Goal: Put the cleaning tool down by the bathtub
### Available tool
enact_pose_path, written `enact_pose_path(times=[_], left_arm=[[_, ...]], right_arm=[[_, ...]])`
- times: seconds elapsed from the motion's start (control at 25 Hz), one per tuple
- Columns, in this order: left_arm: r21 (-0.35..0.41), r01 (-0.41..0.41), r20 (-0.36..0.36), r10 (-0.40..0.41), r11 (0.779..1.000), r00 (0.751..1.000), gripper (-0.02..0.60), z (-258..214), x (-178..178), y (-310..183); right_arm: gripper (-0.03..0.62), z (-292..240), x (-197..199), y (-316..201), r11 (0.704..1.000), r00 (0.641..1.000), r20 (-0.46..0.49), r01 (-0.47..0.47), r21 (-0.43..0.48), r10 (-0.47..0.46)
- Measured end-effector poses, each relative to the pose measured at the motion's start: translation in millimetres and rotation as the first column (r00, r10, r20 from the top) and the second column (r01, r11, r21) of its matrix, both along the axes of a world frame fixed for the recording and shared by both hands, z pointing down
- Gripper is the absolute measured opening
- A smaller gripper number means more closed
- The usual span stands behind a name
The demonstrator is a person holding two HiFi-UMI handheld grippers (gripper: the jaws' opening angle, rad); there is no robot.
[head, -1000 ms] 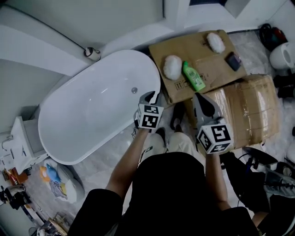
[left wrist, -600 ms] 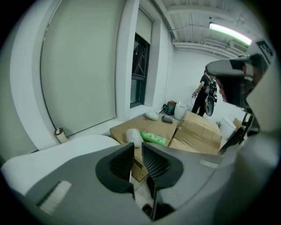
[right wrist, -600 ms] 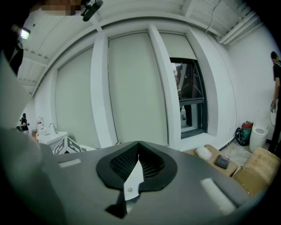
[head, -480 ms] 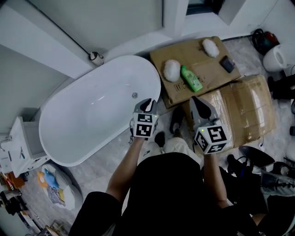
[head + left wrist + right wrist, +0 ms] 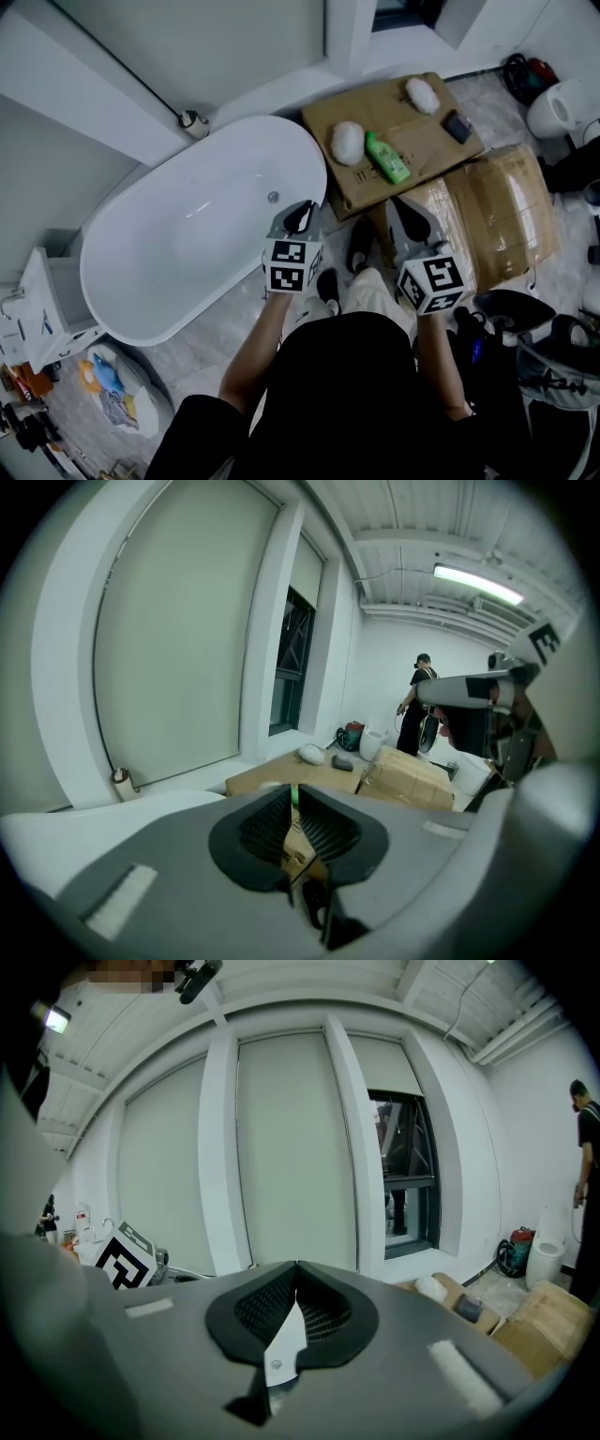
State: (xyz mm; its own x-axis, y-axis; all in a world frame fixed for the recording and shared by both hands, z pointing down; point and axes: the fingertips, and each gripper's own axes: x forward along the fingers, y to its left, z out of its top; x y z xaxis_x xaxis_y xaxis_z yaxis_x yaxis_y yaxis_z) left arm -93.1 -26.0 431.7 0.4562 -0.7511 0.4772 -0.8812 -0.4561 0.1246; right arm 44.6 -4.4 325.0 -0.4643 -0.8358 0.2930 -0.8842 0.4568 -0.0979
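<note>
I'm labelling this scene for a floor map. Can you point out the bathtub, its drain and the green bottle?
bathtub (image 5: 178,253), head view, bare inner floor of the tub.
drain (image 5: 273,197), head view, centre of the small metal disc.
green bottle (image 5: 386,159), head view, middle of its body, lying on the cardboard.

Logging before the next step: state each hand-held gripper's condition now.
Left hand-held gripper: jaws closing, narrow gap, nothing between them.
Right hand-held gripper: shut, empty.
</note>
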Motion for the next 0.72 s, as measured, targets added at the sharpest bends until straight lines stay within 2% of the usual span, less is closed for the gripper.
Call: enact_pose_path(times=[0.4,0.72], left_arm=[[0.083,-0.046,-0.034,0.049,0.996,0.998,0.000,-46,2,9],[0.130,-0.072,-0.051,0.080,0.989,0.996,0.000,-75,16,11]], right_arm=[[0.008,-31,-3,17,0.999,1.000,-0.009,-0.008,0.052,0.008],[0.008,-33,8,25,0.999,1.000,-0.021,-0.019,0.048,0.020]])
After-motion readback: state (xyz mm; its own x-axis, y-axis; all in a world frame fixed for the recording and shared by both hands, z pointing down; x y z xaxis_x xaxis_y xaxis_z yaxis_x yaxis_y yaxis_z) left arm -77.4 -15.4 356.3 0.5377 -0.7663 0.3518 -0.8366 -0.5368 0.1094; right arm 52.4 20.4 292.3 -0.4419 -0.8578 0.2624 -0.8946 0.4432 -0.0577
